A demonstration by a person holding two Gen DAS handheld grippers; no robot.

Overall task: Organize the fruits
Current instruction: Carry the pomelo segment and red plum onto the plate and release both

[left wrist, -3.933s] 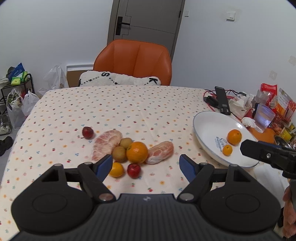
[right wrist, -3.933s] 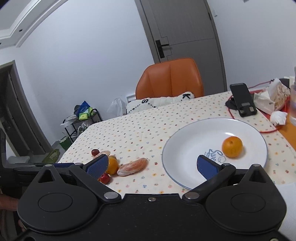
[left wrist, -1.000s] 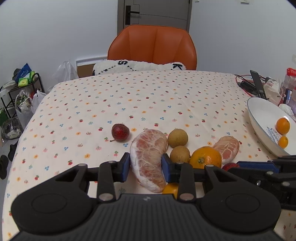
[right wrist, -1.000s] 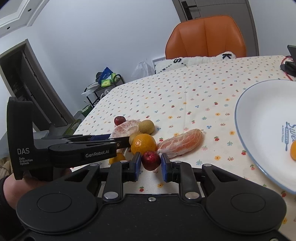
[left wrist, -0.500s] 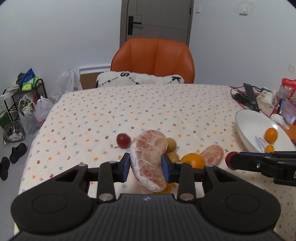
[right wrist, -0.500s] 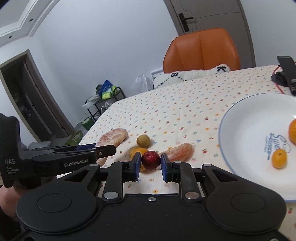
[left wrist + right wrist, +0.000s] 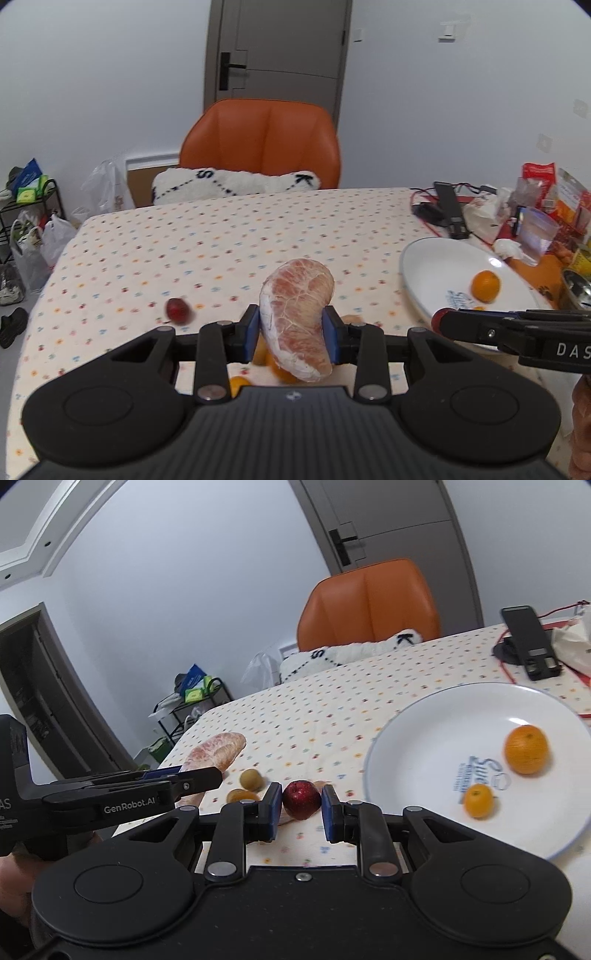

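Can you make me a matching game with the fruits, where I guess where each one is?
Things:
1. pomelo piece
2. red plum
3. big orange
4. green-brown round fruit

Places:
A. lying on the dotted tablecloth
B. held in the left gripper
C. resting on the white plate
D. held in the right gripper

Pairs: 1-B, 2-D, 3-C, 4-A
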